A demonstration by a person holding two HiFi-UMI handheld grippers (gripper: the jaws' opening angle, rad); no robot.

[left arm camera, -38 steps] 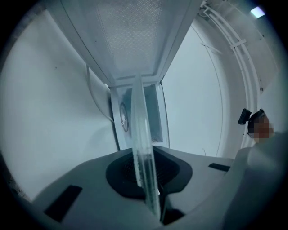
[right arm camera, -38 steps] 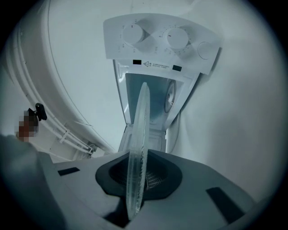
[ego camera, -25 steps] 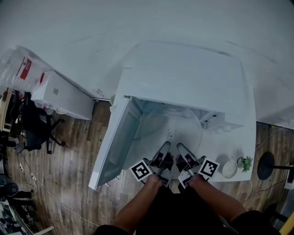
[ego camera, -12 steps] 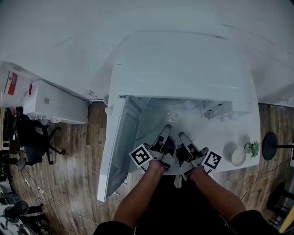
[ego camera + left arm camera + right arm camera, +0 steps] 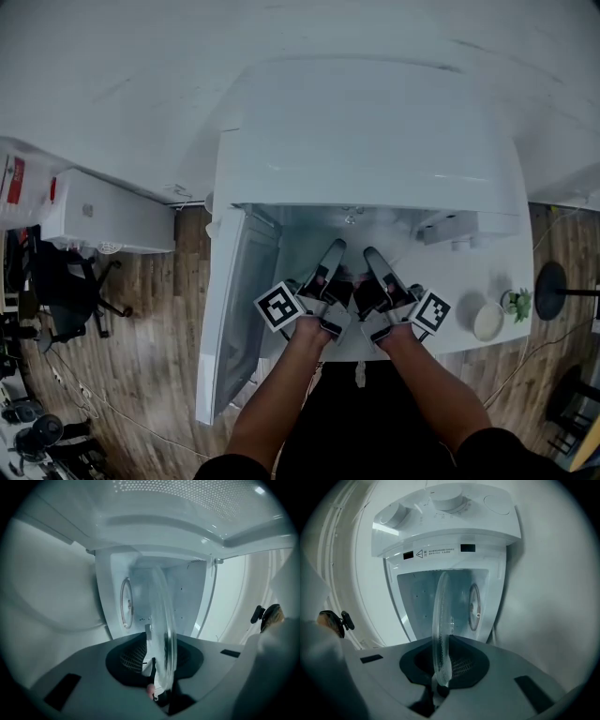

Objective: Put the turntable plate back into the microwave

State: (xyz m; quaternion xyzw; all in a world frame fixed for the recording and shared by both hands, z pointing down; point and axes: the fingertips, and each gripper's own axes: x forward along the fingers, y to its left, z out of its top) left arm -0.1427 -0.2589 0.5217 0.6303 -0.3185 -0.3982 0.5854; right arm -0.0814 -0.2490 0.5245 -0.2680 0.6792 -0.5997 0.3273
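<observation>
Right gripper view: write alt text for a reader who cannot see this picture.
The right gripper clamps a clear glass turntable plate, seen edge-on, between its jaws, facing the open microwave cavity. The control knobs show above the opening.

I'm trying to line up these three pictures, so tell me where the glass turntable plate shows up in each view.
Head view: turntable plate faint at centre, just ahead of left tool and right tool, in the microwave cavity mouth.
Left gripper view: turntable plate edge-on at centre, rising from the shut jaws.
Right gripper view: turntable plate edge-on, just left of centre, likewise clamped.
Shared landmark: the microwave cavity behind it.
</observation>
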